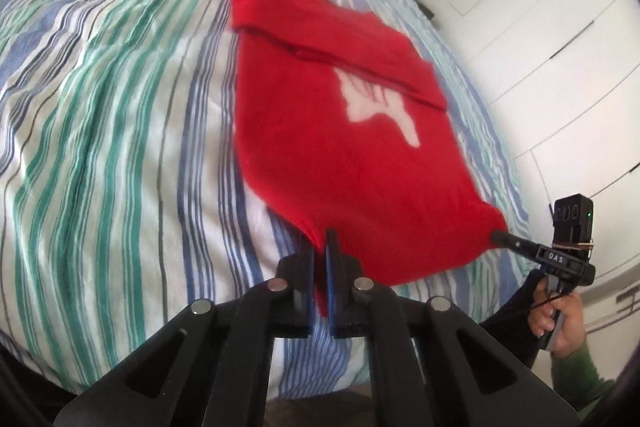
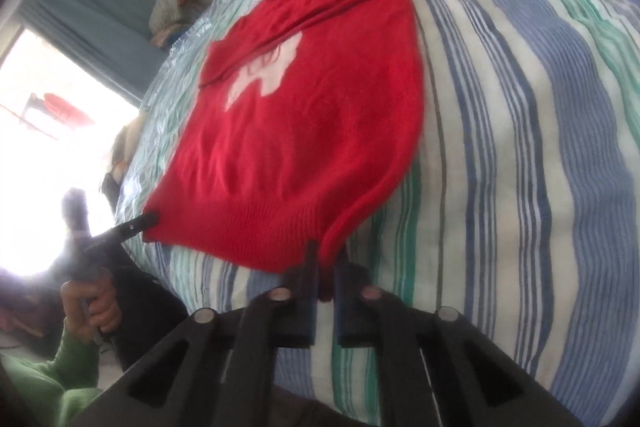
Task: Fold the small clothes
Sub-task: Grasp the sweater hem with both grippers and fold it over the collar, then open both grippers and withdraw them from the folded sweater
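bedcover (image 1: 100, 131): striped cotton, green, blue, grey on white, puffy and creased; fills the left of the left wrist view.
red sweater (image 1: 320, 131): knit, lies flat on the bedcover, sleeves folded across the chest, white motif (image 1: 376, 107) partly under a sleeve; ribbed hem nearest both cameras.
left gripper (image 1: 320, 247): black plastic, blue pads, jaws closed on one hem corner, red knit pinched between them.
right gripper (image 1: 498, 238): seen side-on at the other hem corner, tip clamped on the knit.
writing: "DAS" in white on the right gripper's body; no other text readable.
right hand (image 1: 556, 323): wrapped round the handle, green sleeve below.
left view only: white cupboard doors (image 1: 560, 39) with dark slot handles.
right view only: bright window (image 2: 52, 95), blue curtain (image 2: 92, 3), bundle of cloth (image 2: 176, 7) at the far bed edge; hem ribbing sharper here.
left hand (image 2: 90, 307): grips its handle, green sleeve; left gripper (image 2: 150, 219) bites the left hem corner.
right gripper (image 2: 326, 259): jaws shut on the right hem corner, fabric bunched between the pads.
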A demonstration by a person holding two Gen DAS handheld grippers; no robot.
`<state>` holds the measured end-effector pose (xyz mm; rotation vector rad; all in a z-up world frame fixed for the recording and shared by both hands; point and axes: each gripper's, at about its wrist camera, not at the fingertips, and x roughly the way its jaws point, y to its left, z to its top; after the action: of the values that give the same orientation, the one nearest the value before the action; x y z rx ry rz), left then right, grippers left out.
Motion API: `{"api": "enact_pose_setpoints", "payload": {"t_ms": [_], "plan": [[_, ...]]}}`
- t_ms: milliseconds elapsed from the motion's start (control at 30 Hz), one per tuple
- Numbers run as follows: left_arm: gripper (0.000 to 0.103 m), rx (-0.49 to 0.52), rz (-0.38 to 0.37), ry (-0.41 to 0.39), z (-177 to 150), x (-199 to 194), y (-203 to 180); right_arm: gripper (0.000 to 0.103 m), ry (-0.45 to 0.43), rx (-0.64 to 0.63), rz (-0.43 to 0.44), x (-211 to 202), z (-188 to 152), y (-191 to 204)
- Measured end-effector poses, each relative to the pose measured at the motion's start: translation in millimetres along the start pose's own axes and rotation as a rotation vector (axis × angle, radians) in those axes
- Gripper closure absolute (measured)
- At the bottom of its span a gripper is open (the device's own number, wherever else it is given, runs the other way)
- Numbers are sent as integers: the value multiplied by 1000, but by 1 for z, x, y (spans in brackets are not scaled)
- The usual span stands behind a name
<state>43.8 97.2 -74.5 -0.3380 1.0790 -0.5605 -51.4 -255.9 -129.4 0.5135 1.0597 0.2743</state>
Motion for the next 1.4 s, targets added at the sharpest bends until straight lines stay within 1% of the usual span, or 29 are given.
{"api": "enact_pose_setpoints", "payload": {"t_ms": [67, 133, 200, 300, 433, 467, 500, 533, 567, 600, 633, 667, 733, 767, 833, 900, 933, 967, 1000, 1033, 1067, 1100, 1133, 1167, 1200, 1233, 1267, 1333, 1400], "plan": [[100, -3, -30, -51, 33, -5, -2, 97, -63, -15, 22, -18, 22, 7], [100, 15, -30, -114, 75, -2, -4, 97, -130, -47, 34, -28, 57, 15], [100, 39, 7, -164, 120, 9, -5, 97, -206, -64, 33, -31, 100, 19], [100, 45, 75, -187, 186, 44, -1, 97, -275, -46, 31, -15, 175, 15], [98, 89, 194, -198, 257, 108, 1, 97, -277, -10, -18, 35, 274, 0], [89, 81, 233, -189, 273, 126, 5, 96, -249, 0, -20, 52, 298, -8], [84, 54, 288, -181, 284, 138, 10, 94, -240, 30, -16, 67, 317, -16], [67, 24, 338, -169, 291, 144, 17, 86, -238, 69, -24, 83, 332, -26], [54, 5, 344, -176, 293, 142, 22, 72, -236, 101, -54, 95, 342, -35], [48, -2, 322, -199, 291, 136, 26, 65, -245, 127, -87, 102, 347, -43], [37, -2, 302, -224, 288, 127, 28, 63, -261, 142, -102, 103, 348, -47], [26, 6, 290, -250, 284, 118, 29, 63, -278, 140, -83, 101, 347, -48], [23, 48, 273, -290, 270, 103, 28, 63, -309, 98, -42, 88, 342, -45], [23, 73, 257, -288, 263, 101, 26, 63, -318, 69, -37, 82, 336, -41], [23, 127, 183, -243, 253, 108, 20, 63, -296, 3, -27, 76, 323, -33], [21, 192, 124, -148, 239, 126, 8, 62, -238, -69, 1, 81, 311, -21], [21, 228, 152, -105, 235, 140, 2, 57, -206, -102, 5, 88, 302, -16], [21, 258, 221, -78, 234, 154, -2, 49, -177, -129, -7, 96, 294, -11], [21, 261, 306, -68, 237, 165, 0, 45, -154, -153, -32, 104, 286, -9], [21, 218, 382, -71, 245, 171, 10, 43, -138, -169, -67, 112, 279, -9], [22, 136, 434, -90, 254, 171, 26, 43, -128, -175, -100, 118, 273, -13], [22, 29, 452, -118, 264, 166, 46, 43, -122, -169, -123, 121, 267, -18], [22, -78, 445, -141, 270, 159, 66, 43, -123, -154, -130, 121, 261, -26], [26, -166, 429, -156, 273, 151, 81, 43, -132, -138, -125, 118, 256, -33], [27, -215, 410, -162, 274, 143, 88, 43, -143, -128, -124, 112, 251, -39], [27, -215, 371, -168, 273, 135, 88, 43, -152, -121, -129, 104, 247, -41], [26, -178, 346, -173, 269, 128, 82, 43, -163, -118, -130, 96, 243, -41], [23, -69, 350, -183, 254, 114, 61, 43, -195, -133, -114, 77, 236, -35], [17, 31, 372, -179, 231, 102, 39, 40, -221, -178, -101, 64, 227, -24]]}}
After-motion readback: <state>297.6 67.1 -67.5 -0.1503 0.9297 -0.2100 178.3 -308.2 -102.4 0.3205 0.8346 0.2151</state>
